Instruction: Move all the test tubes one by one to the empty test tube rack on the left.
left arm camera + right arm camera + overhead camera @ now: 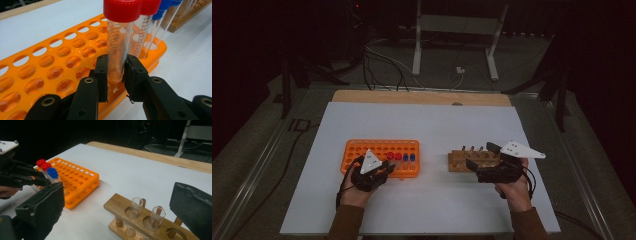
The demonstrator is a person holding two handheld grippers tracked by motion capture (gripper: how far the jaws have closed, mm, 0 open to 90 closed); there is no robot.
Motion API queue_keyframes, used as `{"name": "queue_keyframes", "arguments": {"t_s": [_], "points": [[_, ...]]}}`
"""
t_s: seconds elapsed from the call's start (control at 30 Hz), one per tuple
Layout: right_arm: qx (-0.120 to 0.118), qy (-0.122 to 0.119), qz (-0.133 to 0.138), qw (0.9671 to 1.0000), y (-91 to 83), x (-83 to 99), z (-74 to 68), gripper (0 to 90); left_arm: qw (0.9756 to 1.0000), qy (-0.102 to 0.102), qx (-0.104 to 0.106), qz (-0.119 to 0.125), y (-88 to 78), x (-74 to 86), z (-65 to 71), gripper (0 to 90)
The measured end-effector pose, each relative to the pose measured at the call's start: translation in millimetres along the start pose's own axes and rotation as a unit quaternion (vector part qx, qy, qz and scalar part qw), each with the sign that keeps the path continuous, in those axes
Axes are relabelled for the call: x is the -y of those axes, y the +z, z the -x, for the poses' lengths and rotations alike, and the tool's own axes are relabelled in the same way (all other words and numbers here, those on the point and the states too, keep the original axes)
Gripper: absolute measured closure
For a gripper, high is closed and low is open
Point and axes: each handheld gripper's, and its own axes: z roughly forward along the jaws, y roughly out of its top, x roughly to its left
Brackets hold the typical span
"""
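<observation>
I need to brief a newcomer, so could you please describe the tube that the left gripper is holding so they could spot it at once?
Find the orange rack on the white table. Along its near edge stand four capped tubes in a row. The red-capped tube at the end of that row, clamped low on its clear, graduated body by the left gripper, is the one; its neighbour has a red cap too but stands free.

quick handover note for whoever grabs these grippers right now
Left gripper: shut on the red-capped tube, which stands in the front row of the orange rack, beside another red one and two blue-capped tubes.
Right gripper: open, holding nothing, over the wooden rack, which holds empty glass tubes.
Done: tube gripped.
Left: probably lift it out; where it goes is unclear.
</observation>
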Motion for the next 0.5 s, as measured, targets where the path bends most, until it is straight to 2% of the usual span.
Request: {"name": "queue_keyframes", "arguments": {"t_s": [0.27, 0.4, 0.5], "points": [[0.003, 0.003, 0.001, 1.0, -1.1, 0.0, 2.6, 0.0, 1.0, -0.008, 0.006, 0.0, -0.7, 0.5, -1.8, 72.9], [0.007, 0.002, 0.001, 1.0, -1.7, -0.1, 4.0, 0.0, 0.9999, -0.012, -0.002, 0.001, -1.2, 0.3, -1.9, 65.1], [0.025, -0.013, -0.004, 0.9996, -1.9, 0.0, 4.4, 0.0, 0.9997, -0.019, -0.005, 0.014, -5.1, -0.9, -3.7, 57.0]]}}
